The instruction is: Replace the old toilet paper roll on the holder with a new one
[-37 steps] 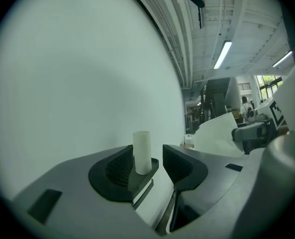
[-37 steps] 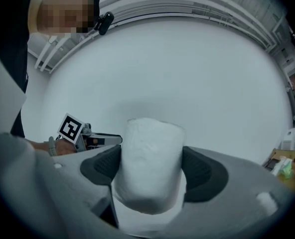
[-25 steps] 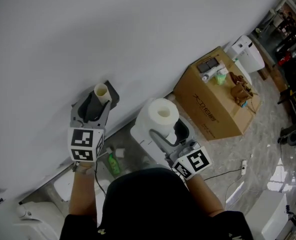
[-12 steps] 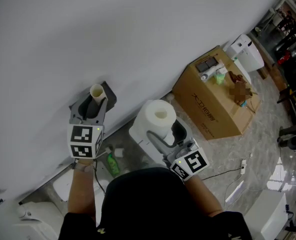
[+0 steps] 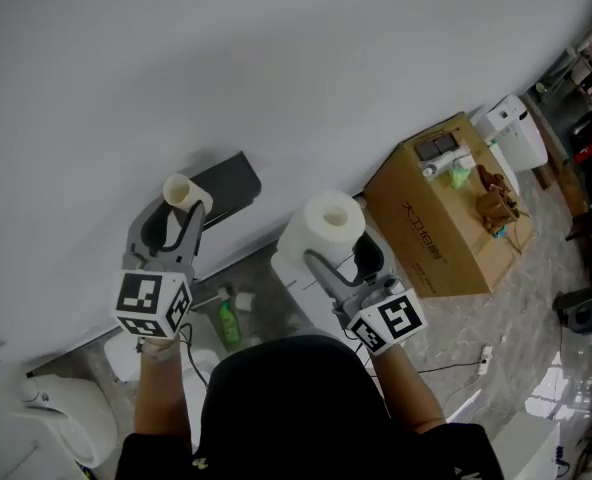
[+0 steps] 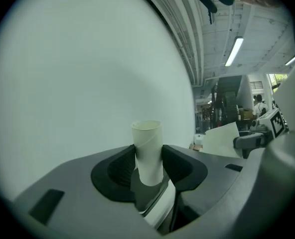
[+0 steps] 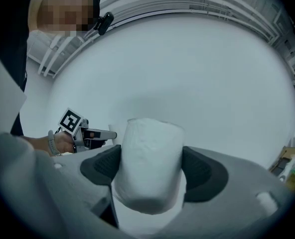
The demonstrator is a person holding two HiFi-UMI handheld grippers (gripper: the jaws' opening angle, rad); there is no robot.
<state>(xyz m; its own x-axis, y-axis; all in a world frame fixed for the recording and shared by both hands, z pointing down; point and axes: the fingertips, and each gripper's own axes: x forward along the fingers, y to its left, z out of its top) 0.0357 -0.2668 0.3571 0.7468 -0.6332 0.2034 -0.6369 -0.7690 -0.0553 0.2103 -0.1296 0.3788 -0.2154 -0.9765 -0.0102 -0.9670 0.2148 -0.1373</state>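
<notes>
My left gripper (image 5: 178, 213) is shut on an empty cardboard tube (image 5: 180, 190), held upright just left of the dark wall holder (image 5: 228, 180) and apart from it. In the left gripper view the tube (image 6: 148, 151) stands pinched between the black pads (image 6: 118, 169). To the right, my right gripper (image 5: 338, 252) is shut on a full white toilet paper roll (image 5: 323, 224). The roll (image 7: 150, 161) fills the gap between the jaws in the right gripper view. The left gripper (image 7: 87, 133) shows there at the left, against the wall.
A cardboard box (image 5: 441, 213) with small items on top stands on the floor at the right, a white appliance (image 5: 516, 128) beyond it. A green bottle (image 5: 226, 328) and a white toilet (image 5: 61, 418) lie below the holder. A plain white wall fills the upper view.
The left gripper has closed on the cardboard tube and drawn it leftward off the holder, whose dark plate now shows bare. The right gripper has kept still with its roll.
</notes>
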